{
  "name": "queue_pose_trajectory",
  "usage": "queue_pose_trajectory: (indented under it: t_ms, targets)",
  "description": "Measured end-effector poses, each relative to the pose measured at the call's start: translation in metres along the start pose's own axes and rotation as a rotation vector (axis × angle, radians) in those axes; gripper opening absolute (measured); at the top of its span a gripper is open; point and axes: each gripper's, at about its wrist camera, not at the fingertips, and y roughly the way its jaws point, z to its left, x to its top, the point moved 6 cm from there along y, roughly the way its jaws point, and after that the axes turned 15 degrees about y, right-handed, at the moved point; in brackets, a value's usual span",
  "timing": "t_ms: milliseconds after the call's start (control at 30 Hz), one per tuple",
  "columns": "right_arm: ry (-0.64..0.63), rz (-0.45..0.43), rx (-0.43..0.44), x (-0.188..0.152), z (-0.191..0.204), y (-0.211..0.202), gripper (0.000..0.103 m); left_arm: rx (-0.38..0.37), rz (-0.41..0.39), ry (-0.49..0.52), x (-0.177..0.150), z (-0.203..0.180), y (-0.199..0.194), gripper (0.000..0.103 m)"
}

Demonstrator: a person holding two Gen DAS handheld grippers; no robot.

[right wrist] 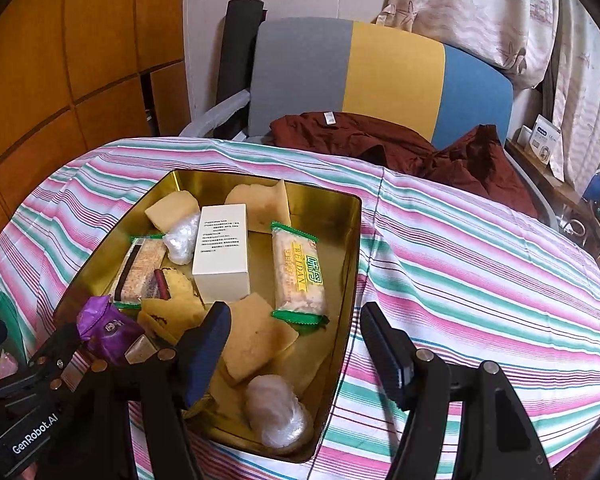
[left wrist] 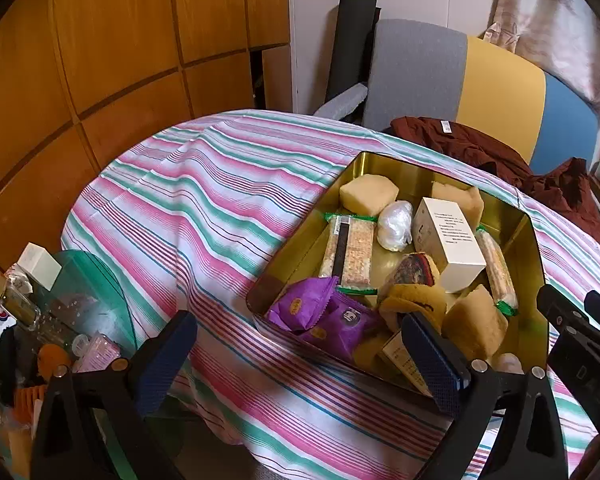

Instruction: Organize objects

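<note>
A gold tin (left wrist: 292, 256) sits on the striped tablecloth (left wrist: 204, 200) and holds snacks. Inside are a white box (left wrist: 448, 240), purple packets (left wrist: 328, 316), green-ended snack bars (left wrist: 348, 252), pale sponge cake pieces (left wrist: 368, 194) and a clear-wrapped ball (left wrist: 396, 226). My left gripper (left wrist: 300, 360) is open over the tin's near left corner and grips nothing. In the right wrist view the same tin (right wrist: 352, 264) shows the white box (right wrist: 220, 252), a snack bar (right wrist: 298, 272) and a wrapped ball (right wrist: 278, 412). My right gripper (right wrist: 296, 352) is open, straddling the tin's right wall without holding anything.
A chair (right wrist: 392, 80) with a grey, yellow and blue back stands beyond the table, a maroon garment (right wrist: 380, 140) draped on it. A glass side table (left wrist: 80, 292) crowded with jars and small items lies left. Wooden panels (left wrist: 100, 40) line the left wall.
</note>
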Motion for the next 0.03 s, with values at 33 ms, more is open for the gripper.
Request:
queue_pose_trajectory:
  t_ms: [33]
  targets:
    - [0.001, 0.001, 0.001, -0.0001, -0.0002, 0.0005, 0.068, -0.001, -0.001, 0.003, 0.0002, -0.0004, 0.0002, 0.103]
